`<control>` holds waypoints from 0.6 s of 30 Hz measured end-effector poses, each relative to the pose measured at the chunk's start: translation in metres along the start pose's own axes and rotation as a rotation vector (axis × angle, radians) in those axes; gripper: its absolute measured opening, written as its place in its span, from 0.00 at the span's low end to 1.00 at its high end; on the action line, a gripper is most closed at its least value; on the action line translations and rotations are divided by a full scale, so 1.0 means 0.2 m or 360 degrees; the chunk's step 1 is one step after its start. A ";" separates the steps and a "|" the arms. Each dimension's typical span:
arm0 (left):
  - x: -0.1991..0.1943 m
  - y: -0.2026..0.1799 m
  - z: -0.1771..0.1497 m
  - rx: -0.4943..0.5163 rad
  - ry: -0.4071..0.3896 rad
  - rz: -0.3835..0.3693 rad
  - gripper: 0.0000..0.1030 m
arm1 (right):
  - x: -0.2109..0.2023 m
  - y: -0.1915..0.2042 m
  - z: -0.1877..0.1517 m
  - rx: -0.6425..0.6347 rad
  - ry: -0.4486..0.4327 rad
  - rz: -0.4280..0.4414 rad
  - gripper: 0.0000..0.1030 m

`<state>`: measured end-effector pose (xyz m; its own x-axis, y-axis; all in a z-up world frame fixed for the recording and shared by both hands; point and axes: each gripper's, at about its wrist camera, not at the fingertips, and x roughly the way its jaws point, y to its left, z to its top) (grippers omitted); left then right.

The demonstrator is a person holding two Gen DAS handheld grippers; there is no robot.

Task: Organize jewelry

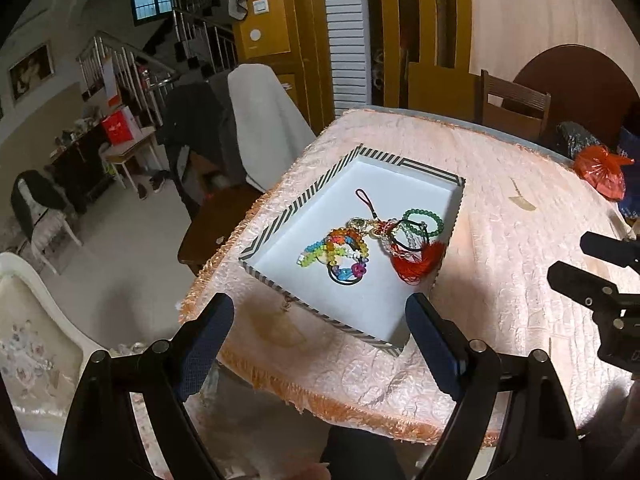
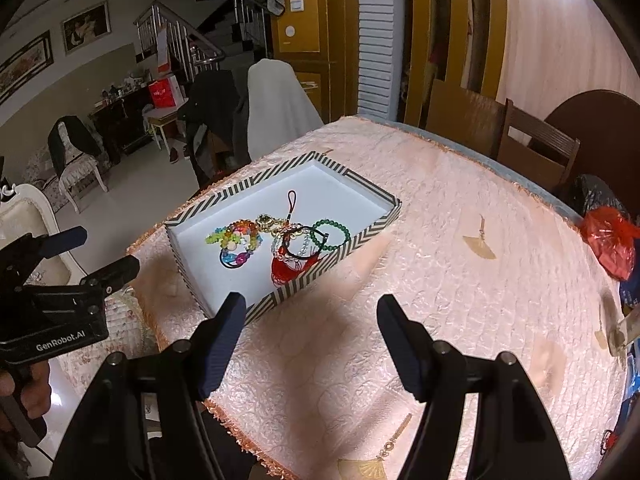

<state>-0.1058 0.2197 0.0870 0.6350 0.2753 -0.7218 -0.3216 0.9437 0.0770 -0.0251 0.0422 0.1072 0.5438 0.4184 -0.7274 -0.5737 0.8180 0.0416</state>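
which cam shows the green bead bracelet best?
Left wrist: the green bracelet lies in the tray, its ring mostly open to view, only partly overlapped by the red tassel piece. Right wrist shows it smaller, flattened against the tray wall.

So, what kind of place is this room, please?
Most likely a home's living and dining area: a dining table with a fringed pink tablecloth, a staircase behind, and framed pictures on the wall.
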 end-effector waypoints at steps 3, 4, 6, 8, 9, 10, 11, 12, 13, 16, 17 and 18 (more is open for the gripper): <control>0.00 0.00 0.00 -0.0007 0.0016 -0.0036 1.00 | 0.01 0.01 0.01 -0.0002 0.0004 0.0009 0.69; 0.01 -0.01 0.00 -0.0010 0.0024 -0.0043 1.00 | 0.01 0.02 0.01 -0.0009 0.0004 0.0007 0.69; 0.02 -0.01 -0.01 -0.0020 0.0038 -0.0066 1.00 | 0.01 0.02 0.02 -0.0014 0.0007 0.0004 0.69; 0.03 -0.01 -0.02 -0.0024 0.0052 -0.0069 1.00 | 0.01 0.03 0.02 -0.0019 0.0011 0.0002 0.69; 0.03 -0.01 -0.02 -0.0025 0.0052 -0.0071 1.00 | 0.01 0.03 0.02 -0.0024 0.0009 -0.0003 0.69; 0.03 0.00 -0.02 -0.0024 0.0053 -0.0069 1.00 | 0.01 0.03 0.03 -0.0025 0.0009 -0.0007 0.69; 0.03 0.00 -0.02 -0.0024 0.0054 -0.0067 1.00 | 0.02 0.03 0.03 -0.0020 0.0012 -0.0005 0.69; 0.03 0.00 -0.02 -0.0026 0.0054 -0.0068 1.00 | 0.02 0.03 0.03 -0.0017 0.0012 -0.0004 0.69; 0.04 0.00 -0.02 -0.0026 0.0052 -0.0069 1.00 | 0.02 0.03 0.03 -0.0016 0.0009 -0.0006 0.69; 0.04 0.00 -0.03 -0.0030 0.0053 -0.0067 1.00 | 0.02 0.03 0.03 -0.0015 0.0013 -0.0006 0.69; 0.04 0.00 -0.02 -0.0029 0.0051 -0.0066 1.00 | 0.03 0.03 0.03 -0.0018 0.0015 -0.0006 0.69; 0.05 0.00 -0.02 -0.0028 0.0050 -0.0067 1.00 | 0.03 0.03 0.03 -0.0021 0.0016 -0.0008 0.69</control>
<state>-0.1028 0.2215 0.0769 0.6257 0.2294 -0.7456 -0.3076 0.9509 0.0344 -0.0219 0.0516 0.1073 0.5405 0.4101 -0.7346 -0.5788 0.8149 0.0291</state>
